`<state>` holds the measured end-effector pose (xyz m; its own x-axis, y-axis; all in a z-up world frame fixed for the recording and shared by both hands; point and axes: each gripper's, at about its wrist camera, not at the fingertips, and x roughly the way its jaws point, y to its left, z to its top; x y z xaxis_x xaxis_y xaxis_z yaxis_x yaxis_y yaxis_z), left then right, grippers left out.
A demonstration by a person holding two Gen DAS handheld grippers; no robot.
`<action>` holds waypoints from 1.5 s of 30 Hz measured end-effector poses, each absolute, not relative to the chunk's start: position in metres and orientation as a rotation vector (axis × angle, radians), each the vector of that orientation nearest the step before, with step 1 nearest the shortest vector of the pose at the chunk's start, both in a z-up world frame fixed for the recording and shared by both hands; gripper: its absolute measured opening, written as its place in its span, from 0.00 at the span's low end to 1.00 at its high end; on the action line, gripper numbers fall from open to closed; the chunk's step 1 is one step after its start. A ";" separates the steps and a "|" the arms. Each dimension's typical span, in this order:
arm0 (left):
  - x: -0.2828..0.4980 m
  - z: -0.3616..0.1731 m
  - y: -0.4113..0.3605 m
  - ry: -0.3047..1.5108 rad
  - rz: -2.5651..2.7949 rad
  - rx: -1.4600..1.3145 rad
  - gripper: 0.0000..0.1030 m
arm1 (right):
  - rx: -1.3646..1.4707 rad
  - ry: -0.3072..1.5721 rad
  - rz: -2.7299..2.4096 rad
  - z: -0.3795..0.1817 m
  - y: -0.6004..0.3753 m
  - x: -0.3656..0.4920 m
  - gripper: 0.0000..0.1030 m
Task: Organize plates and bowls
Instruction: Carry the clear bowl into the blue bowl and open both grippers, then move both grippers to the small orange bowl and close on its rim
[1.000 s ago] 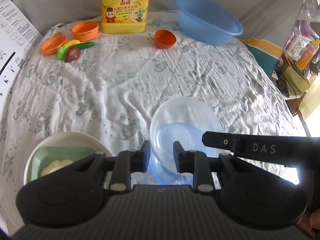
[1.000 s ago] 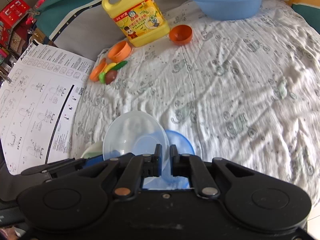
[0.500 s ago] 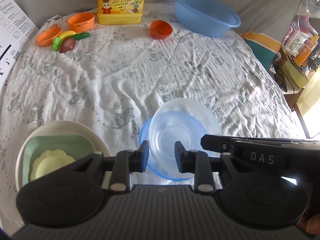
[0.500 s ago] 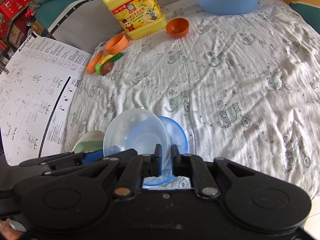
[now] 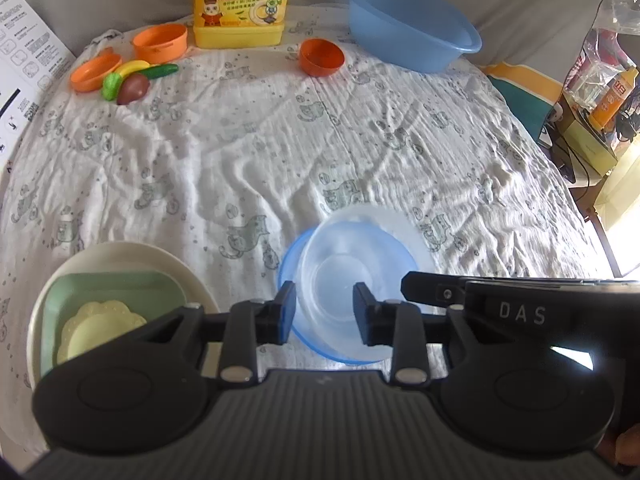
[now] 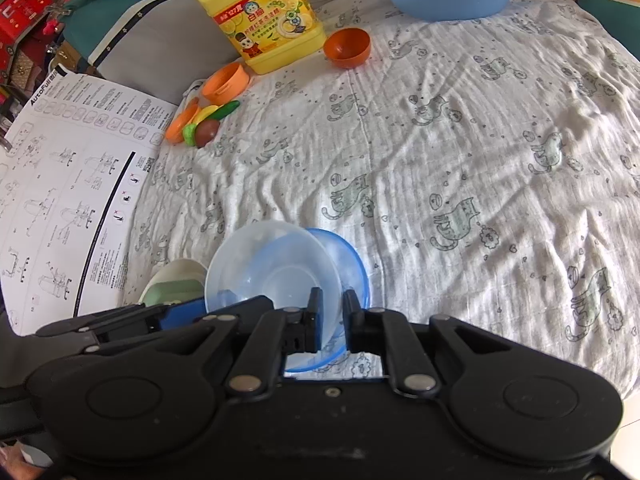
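My left tongs (image 5: 324, 310) have just been spreading, and the clear bowl (image 5: 352, 276) between them now sits free in the blue bowl (image 5: 289, 276), lower than a second ago. My right tongs (image 6: 331, 318) pinch the clear bowl's rim. Both bowls rest near the bed's (image 5: 280, 140) front edge, beside the cream plate (image 5: 132, 256).

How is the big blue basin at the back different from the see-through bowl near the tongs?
The blue basin is solid, opaque blue; the clear bowl is see-through with a faint tint. The basin looks larger and sits alone on the cloth, while the clear bowl sits in a blue bowl. The basin is far from both tongs; the clear bowl is right at them. Both are round and open side up.
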<state>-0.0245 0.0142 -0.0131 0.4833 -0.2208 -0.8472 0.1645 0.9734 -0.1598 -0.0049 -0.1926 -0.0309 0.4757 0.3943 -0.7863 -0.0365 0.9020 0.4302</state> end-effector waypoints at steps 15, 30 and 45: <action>-0.027 0.003 0.057 0.927 -0.105 -0.182 1.00 | 0.442 0.914 0.139 -0.018 -0.227 -0.010 0.99; -0.007 0.006 0.063 0.930 -0.081 -0.138 1.00 | 0.412 0.866 0.085 -0.015 -0.241 -0.008 1.00; 0.040 0.006 0.051 0.917 -0.081 -0.057 1.00 | 0.432 0.876 0.068 -0.017 -0.248 0.028 1.00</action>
